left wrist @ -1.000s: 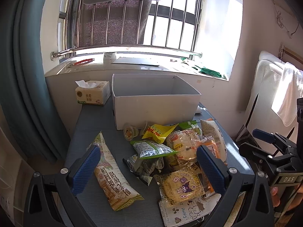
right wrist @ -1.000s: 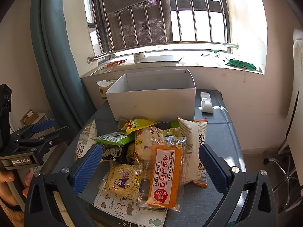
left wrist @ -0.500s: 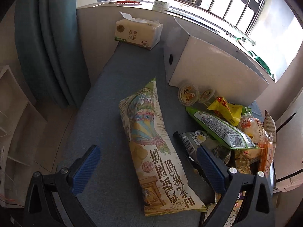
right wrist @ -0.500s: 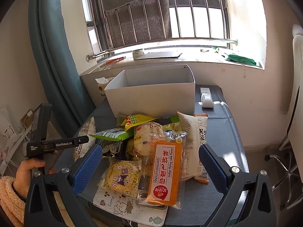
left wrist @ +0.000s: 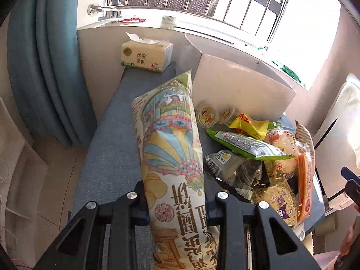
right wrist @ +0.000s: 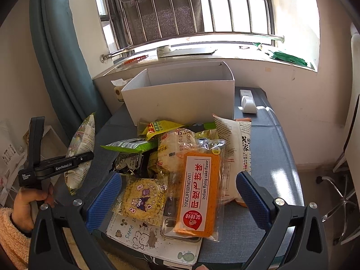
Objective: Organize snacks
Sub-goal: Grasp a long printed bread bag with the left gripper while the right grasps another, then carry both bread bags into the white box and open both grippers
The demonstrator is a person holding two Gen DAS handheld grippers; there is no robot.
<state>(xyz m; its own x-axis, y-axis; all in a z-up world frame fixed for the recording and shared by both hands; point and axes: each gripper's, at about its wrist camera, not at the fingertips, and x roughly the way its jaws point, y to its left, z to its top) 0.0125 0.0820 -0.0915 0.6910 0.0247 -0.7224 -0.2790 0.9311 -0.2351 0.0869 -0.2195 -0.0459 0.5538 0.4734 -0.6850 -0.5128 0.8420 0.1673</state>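
left gripper (left wrist: 176, 199), jaws just closed, grasping the long bag (left wrist: 171, 148); right gripper (right wrist: 180, 193) released above the snack pile (right wrist: 180, 157).

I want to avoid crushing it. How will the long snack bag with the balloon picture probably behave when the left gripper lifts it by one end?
The long snack bag looks air-puffed, so probably light for its size. The left gripper is shut on its near end only, so the far end may sag or swing. Its glossy film could slip, and the contents seem crushable.
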